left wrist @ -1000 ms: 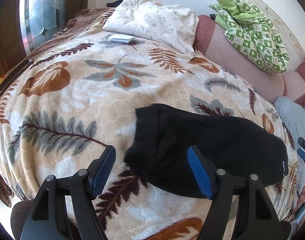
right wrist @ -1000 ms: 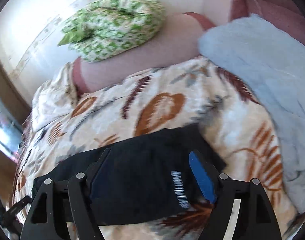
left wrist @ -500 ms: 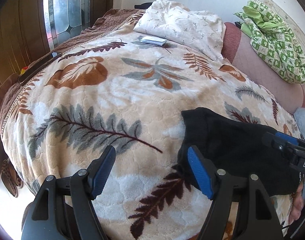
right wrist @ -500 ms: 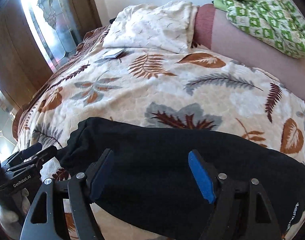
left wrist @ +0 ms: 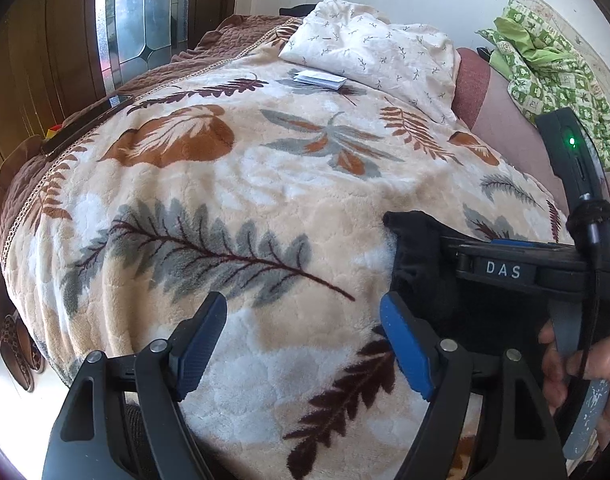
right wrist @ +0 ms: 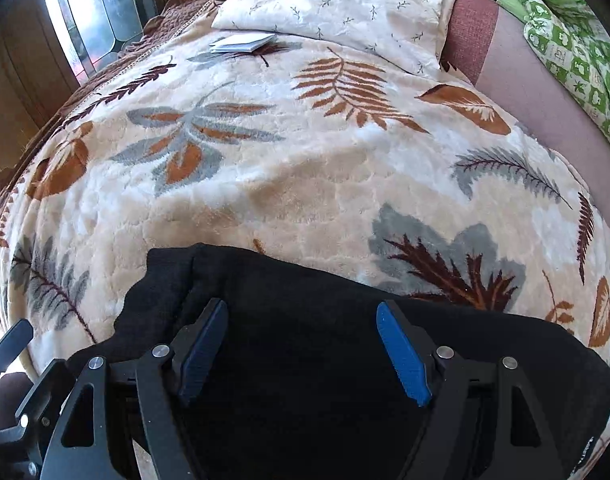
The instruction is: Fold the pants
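In the left wrist view, the white capitals "DAS" stand on a small dark plate on the side of the right tongs (left wrist: 457, 250), which reach in from the right edge. In the right wrist view a line of white print runs along the black pants (right wrist: 325, 360) at the lower right edge, cut off by the frame and too small to read. A folded white paper (right wrist: 241, 43) lies near the far pillow, and any print on it cannot be made out.
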A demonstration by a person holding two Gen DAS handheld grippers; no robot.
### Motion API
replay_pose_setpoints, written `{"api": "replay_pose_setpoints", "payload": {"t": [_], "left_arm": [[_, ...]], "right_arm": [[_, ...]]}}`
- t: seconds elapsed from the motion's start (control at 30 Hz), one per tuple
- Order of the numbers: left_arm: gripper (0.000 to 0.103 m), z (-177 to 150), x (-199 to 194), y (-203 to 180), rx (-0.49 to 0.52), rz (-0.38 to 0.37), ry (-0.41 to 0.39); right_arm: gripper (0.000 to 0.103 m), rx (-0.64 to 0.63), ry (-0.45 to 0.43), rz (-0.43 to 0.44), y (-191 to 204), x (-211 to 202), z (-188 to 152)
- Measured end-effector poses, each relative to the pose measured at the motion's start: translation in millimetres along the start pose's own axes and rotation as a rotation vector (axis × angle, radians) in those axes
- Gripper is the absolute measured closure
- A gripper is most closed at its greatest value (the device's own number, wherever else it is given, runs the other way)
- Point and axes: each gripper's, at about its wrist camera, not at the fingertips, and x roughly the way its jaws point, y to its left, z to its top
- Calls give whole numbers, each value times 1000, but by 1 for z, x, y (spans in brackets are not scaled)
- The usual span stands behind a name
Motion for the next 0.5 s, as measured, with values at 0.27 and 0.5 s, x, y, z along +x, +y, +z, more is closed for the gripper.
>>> {"api": "replay_pose_setpoints", "payload": {"t": [0.27,0.5], "left_arm": [[25,-2,1,-2,7,-10,1],[25,-3,2,-1,2,-21,1]], "right_arm": [[22,55,-74,83,-27,-38,-4],[22,61,-71,69,-48,-48,-9]]}}
